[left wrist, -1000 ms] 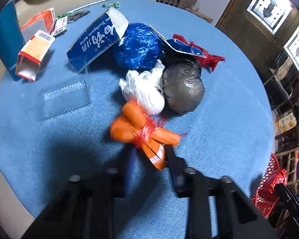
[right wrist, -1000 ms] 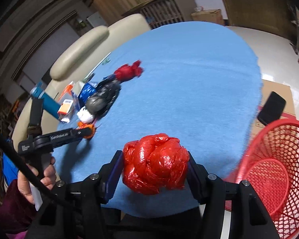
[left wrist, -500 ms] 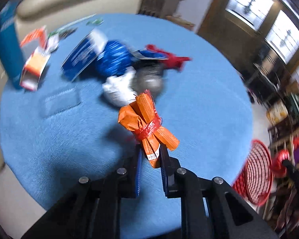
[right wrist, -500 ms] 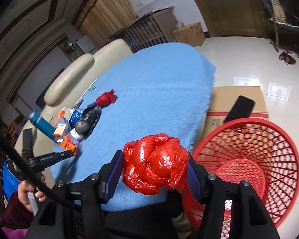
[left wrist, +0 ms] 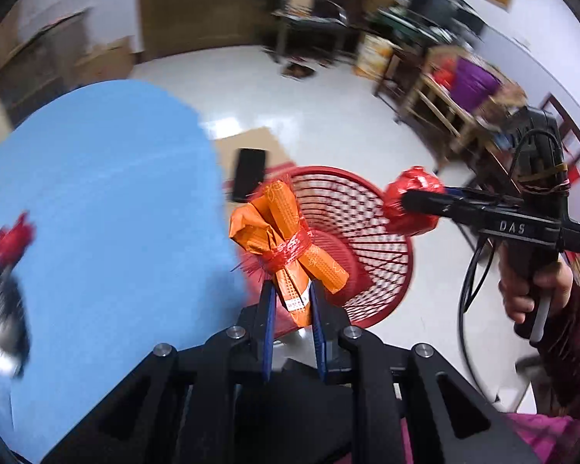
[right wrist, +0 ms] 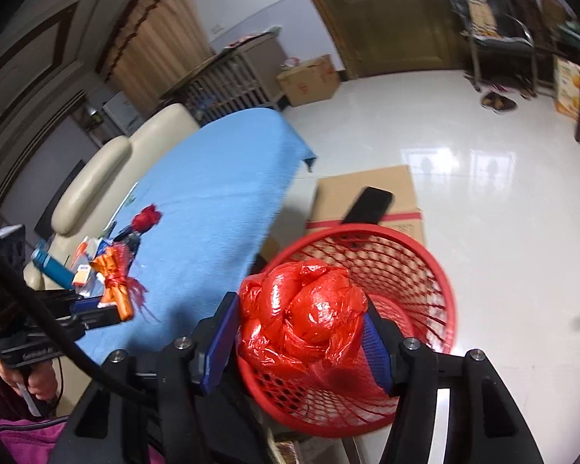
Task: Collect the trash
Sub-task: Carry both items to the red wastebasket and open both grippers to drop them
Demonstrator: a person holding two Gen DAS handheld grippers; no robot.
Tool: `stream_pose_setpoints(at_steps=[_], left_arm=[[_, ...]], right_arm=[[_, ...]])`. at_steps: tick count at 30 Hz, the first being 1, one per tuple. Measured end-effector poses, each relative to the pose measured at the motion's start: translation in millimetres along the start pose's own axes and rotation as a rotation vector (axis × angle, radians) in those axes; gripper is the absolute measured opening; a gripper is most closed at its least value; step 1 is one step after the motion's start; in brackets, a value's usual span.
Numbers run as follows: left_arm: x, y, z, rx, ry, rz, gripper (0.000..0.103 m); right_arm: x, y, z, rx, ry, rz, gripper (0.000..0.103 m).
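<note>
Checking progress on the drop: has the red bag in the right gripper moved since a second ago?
Yes. The red bag went from above the blue table to over the red basket.

Motion-blurred trash pile at the left wrist view's edge, items indistinguishable; red basket's floor behind the bag.

Glossy white floor, cream sofa, wooden door, beige curtains.
</note>
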State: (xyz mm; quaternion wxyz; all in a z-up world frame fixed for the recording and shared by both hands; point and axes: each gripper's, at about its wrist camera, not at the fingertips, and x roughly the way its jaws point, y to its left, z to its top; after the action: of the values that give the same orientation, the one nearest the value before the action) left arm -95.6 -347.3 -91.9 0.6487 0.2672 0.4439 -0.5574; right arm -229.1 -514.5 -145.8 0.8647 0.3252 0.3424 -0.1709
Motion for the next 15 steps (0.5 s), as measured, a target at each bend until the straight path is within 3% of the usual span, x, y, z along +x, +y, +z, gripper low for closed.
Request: stream_pose_setpoints(at_steps=[5, 8, 13, 15], left_arm=[[39.4, -24.2, 26.4, 0.021, 0.082, -0.062, 0.024], [55.4, -29.9, 26.3, 0.023, 0.103, -0.032, 0.053], [44.5, -21.4, 22.9, 0.013, 0.064, 0.001, 0.055], [31.1, -11.7, 17.1, -0.005, 0.028, 0.015, 0.055]], right_arm=[[-1.1, -28.5, -5.9, 0.1, 0.014, 0.015, 0.067], [0.5, -45.0, -8.0, 0.182, 0.022, 0.051, 0.07], [-0.1, -61.7, -8.3, 0.264, -0.014, 0.118, 0.072], [0.5, -62.5, -5.4, 0.258, -0.043, 0.072, 0.074]])
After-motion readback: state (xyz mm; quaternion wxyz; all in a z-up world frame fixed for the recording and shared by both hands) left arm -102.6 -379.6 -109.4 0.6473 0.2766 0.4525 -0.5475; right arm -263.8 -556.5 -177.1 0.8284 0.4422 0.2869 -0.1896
